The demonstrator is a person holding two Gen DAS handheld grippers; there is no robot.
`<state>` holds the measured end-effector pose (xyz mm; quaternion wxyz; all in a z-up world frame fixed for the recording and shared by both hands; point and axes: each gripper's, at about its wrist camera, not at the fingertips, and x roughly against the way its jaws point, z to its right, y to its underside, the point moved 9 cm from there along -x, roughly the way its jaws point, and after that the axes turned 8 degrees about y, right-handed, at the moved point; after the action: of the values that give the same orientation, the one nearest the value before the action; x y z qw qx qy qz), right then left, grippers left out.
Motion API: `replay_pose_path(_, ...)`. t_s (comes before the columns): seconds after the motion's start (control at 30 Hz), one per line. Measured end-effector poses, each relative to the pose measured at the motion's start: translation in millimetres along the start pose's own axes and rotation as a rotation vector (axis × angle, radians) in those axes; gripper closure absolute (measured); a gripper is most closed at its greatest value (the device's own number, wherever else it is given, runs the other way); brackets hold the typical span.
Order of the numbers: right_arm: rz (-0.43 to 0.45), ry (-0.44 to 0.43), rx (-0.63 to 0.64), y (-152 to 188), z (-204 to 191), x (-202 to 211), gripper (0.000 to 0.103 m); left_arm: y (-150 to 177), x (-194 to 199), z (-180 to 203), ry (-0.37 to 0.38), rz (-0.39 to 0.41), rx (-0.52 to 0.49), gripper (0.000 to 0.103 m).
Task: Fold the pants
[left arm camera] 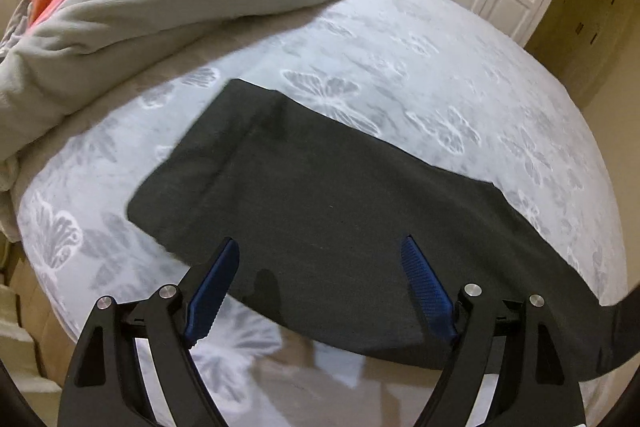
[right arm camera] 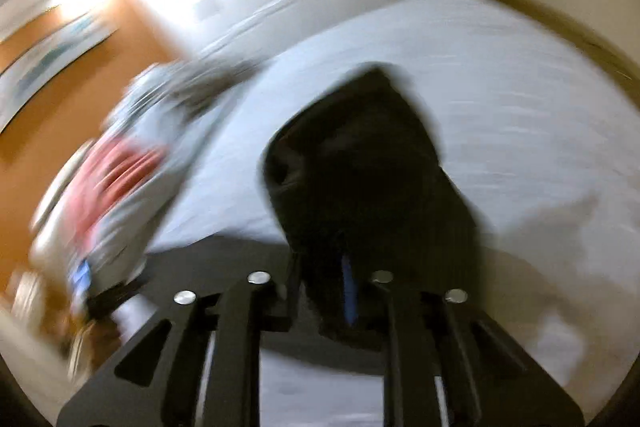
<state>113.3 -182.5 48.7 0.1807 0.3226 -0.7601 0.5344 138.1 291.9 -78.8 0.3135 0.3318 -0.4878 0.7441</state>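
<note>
Pants lie partly folded near our bed's front edge; left gripper spread empty above them, right gripper clenching lifted cloth, folding unfinished.

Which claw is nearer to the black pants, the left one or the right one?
Right. The right claw has the black pants bunched between its fingers, though blur hides the pads. The left claw hovers open just above the cloth, near its edge.

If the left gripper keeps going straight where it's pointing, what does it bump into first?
Probably the black pants spread on the bed. The open left gripper points down at them with nothing in between, though the gap is hard to judge.
</note>
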Motion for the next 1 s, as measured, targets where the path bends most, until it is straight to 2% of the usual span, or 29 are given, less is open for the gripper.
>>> replay_pose_path(0.03, 0.036, -0.003, 0.048, -7, -25, 3, 0.046, 0, 3, -5, 0.023, 0.0, 0.023, 0.023)
replay_pose_path(0.07, 0.096, 0.002, 0.095, -15, -46, 10, 0.033, 0, 4, -9, 0.04, 0.0, 0.038, 0.023)
replay_pose_path(0.1, 0.129, -0.003, 0.125, -20, -59, 16, 0.031, 0, 6, -12, 0.06, -0.001, 0.057, 0.023)
replay_pose_path(0.17, 0.139, -0.013, 0.153, -22, -68, 23, 0.029, 0, 11, -22, 0.081, 0.002, 0.079, 0.023)
replay_pose_path(0.27, 0.09, 0.062, 0.154, -10, -42, 15, 0.02, -2, 14, -44, 0.061, 0.009, 0.092, 0.023)
replay_pose_path(0.33, 0.029, 0.199, 0.149, 14, 2, -4, 0.02, -3, 12, -60, 0.062, 0.002, 0.147, 0.023)
replay_pose_path(0.4, -0.033, 0.339, 0.138, 39, 43, -26, 0.02, -2, 7, -74, 0.098, -0.013, 0.24, 0.023)
replay_pose_path(0.47, -0.109, 0.409, 0.092, 66, 82, -45, 0.02, 2, -1, -87, 0.152, -0.044, 0.366, 0.023)
replay_pose_path(0.57, -0.231, 0.359, -0.062, 99, 121, -78, 0.02, 14, -16, -97, 0.256, -0.097, 0.567, 0.023)
replay_pose_path(0.63, -0.276, 0.304, -0.153, 113, 134, -99, 0.02, 20, -22, -96, 0.312, -0.119, 0.655, 0.023)
replay_pose_path(0.67, -0.285, 0.288, -0.173, 120, 135, -106, 0.031, 21, -23, -95, 0.335, -0.125, 0.684, 0.023)
replay_pose_path(0.7, -0.292, 0.234, -0.194, 123, 132, -116, 0.059, 22, -24, -94, 0.351, -0.126, 0.709, 0.023)
replay_pose_path(0.73, -0.294, 0.21, -0.197, 123, 124, -118, 0.07, 21, -23, -94, 0.356, -0.118, 0.723, 0.023)
replay_pose_path(0.77, -0.297, 0.189, -0.199, 119, 120, -118, 0.085, 20, -21, -93, 0.354, -0.109, 0.724, 0.023)
replay_pose_path(0.87, -0.212, 0.131, -0.186, 85, 112, -87, 0.087, 15, -10, -88, 0.344, -0.065, 0.69, 0.023)
replay_pose_path(0.9, -0.189, 0.134, -0.177, 76, 116, -77, 0.091, 14, -8, -88, 0.326, -0.054, 0.672, 0.023)
replay_pose_path(0.97, -0.186, 0.241, -0.14, 71, 139, -77, 0.091, 12, -11, -88, 0.276, -0.052, 0.634, 0.022)
replay_pose_path(1.0, -0.224, 0.261, -0.139, 78, 148, -84, 0.091, 12, -17, -88, 0.263, -0.067, 0.623, 0.022)
